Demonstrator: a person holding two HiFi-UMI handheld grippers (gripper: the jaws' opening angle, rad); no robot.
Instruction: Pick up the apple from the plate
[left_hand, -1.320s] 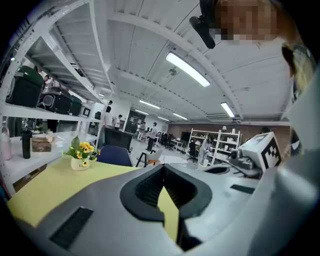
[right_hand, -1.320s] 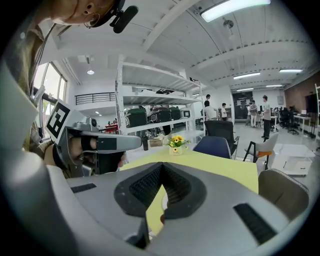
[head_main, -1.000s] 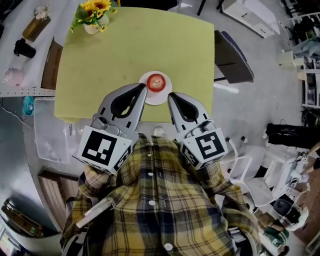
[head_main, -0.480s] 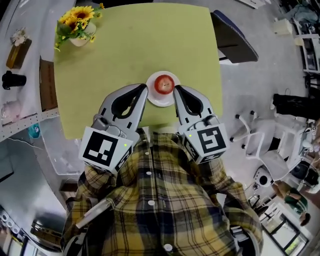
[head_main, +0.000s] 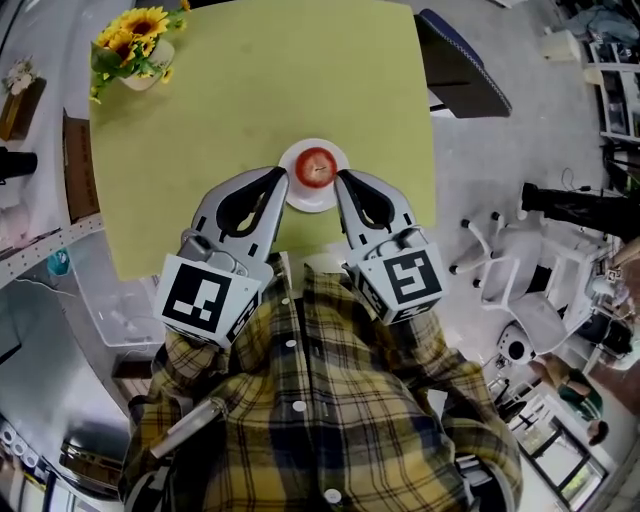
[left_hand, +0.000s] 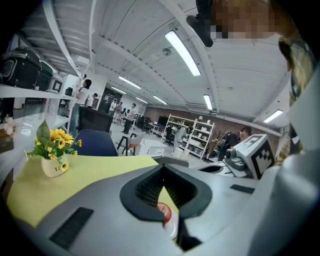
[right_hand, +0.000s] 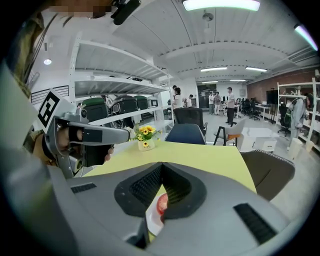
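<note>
A red apple (head_main: 316, 167) sits on a small white plate (head_main: 300, 200) near the front edge of the yellow-green table (head_main: 250, 100). My left gripper (head_main: 283, 178) is just left of the plate and my right gripper (head_main: 343, 180) just right of it, both pointing at it. In each the jaws are shut, tip against tip, with nothing held. In the left gripper view the apple (left_hand: 165, 212) and plate (left_hand: 172, 227) show through the gap below the left gripper's (left_hand: 163, 167) tips. The right gripper view shows the apple (right_hand: 162, 204) below the right gripper's (right_hand: 162, 164) tips.
A vase of sunflowers (head_main: 135, 40) stands at the table's far left corner. A dark blue chair (head_main: 465, 65) sits beyond the far right corner. White shelving (head_main: 40, 150) runs along the left, and white stools (head_main: 500, 260) stand on the floor at the right.
Both grippers have eased forward and a little down towards the plate and still flank it, shut. The head view has shifted, so the table sits further left. The apple has not moved.
</note>
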